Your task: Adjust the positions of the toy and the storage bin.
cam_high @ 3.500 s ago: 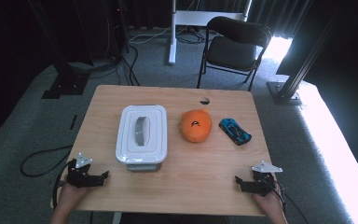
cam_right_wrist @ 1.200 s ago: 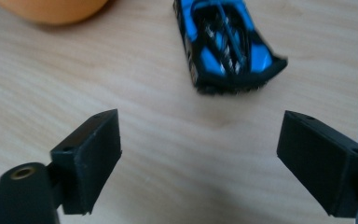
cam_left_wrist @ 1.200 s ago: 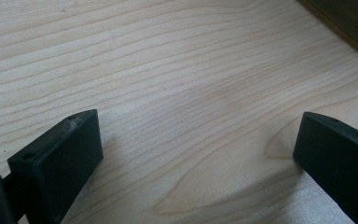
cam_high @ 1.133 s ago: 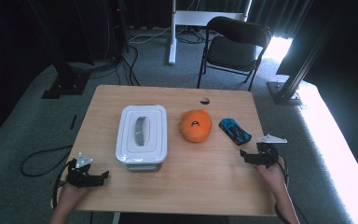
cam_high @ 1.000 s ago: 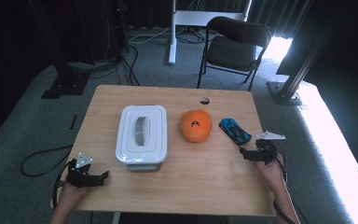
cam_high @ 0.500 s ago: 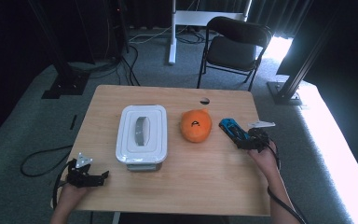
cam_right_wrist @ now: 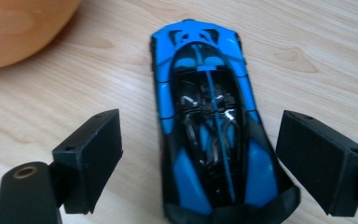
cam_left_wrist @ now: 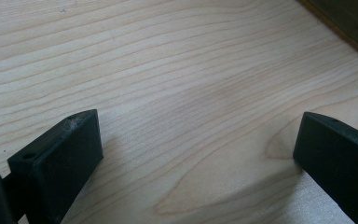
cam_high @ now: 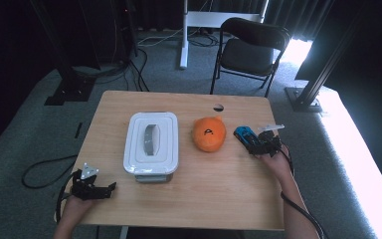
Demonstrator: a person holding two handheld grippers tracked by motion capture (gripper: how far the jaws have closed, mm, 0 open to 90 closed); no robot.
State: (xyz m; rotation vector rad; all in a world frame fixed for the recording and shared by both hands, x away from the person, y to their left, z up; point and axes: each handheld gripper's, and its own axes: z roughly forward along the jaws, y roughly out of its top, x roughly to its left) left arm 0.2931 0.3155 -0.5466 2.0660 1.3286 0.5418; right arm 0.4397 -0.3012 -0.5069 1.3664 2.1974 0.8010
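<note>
High view: your right gripper [cam_high: 262, 145] sits near the bench's right edge, about halfway up it, right at the near end of the blue toy car [cam_high: 245, 136]. The car lies flat on the bench [cam_high: 199, 199], just right of the orange plush ball [cam_high: 209, 134], close to it but whether they touch I cannot tell. The white lidded box [cam_high: 151, 144] stands left of the ball, mid-bench, lid on, grey handle on top. Your left gripper [cam_high: 99, 191] rests at the near left corner, well apart from the box's near end, fingers pointing right. There is a small round hole [cam_high: 218, 107] near the far edge.

Left gripper view: fingers [cam_left_wrist: 58, 158] spread wide, bare bench wood between them, nothing pinched.

Right gripper view: fingers [cam_right_wrist: 324, 161] spread, one on each side of the car [cam_right_wrist: 209, 116], straddling its near end. There is a visible gap on both sides, so no contact with the car. The car points away from you, wheels down. The ball's [cam_right_wrist: 21, 28] edge shows at top left, clear of the car here.
</note>
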